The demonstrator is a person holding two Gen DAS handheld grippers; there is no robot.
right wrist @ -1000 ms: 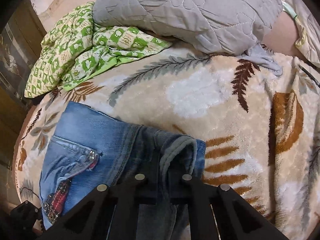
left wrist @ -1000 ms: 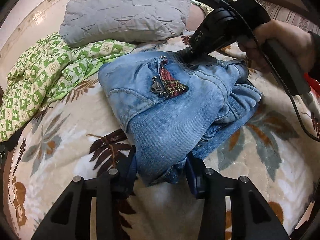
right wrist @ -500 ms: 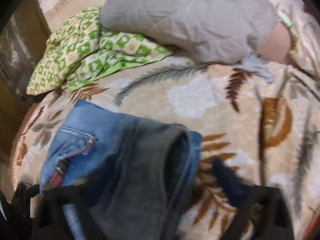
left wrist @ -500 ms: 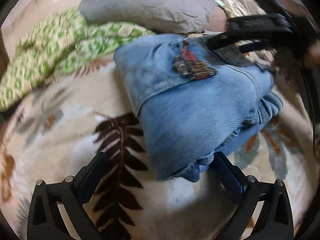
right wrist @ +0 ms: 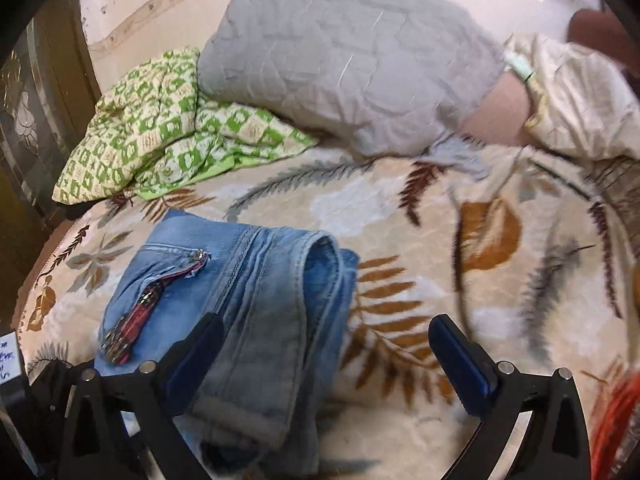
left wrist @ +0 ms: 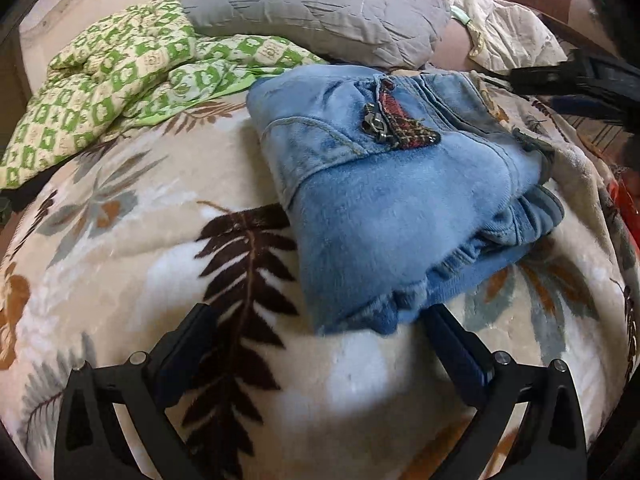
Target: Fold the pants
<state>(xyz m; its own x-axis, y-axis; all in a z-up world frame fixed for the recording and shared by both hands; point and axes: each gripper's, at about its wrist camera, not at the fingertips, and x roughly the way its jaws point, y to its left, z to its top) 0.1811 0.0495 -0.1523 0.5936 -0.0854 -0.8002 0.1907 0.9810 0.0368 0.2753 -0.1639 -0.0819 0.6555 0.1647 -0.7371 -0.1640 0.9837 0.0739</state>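
Nearest us, our left hand-held gripper (left wrist: pixel 320 332) and right hand-held gripper (right wrist: pixel 326 340) have just sprung wide open, grasping nothing. Between them the light-blue denim pants (left wrist: pixel 392 184) lie as a compact folded bundle on the cream leaf-patterned bed blanket (left wrist: pixel 132 248) (edges slightly uneven), so we judge folding essentially done. Beyond sit a green checked quilt (left wrist: pixel 120 68) and grey quilted pillow (left wrist: pixel 320 4).

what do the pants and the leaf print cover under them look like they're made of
Pants: faded blue denim, going by the twill weave, doubled seam stitching and metal zip at the pocket. Leaf print cover: probably plush fleece or mink-style blanket; it looks fuzzy with a soft sheen, though the fibre itself can't be told.
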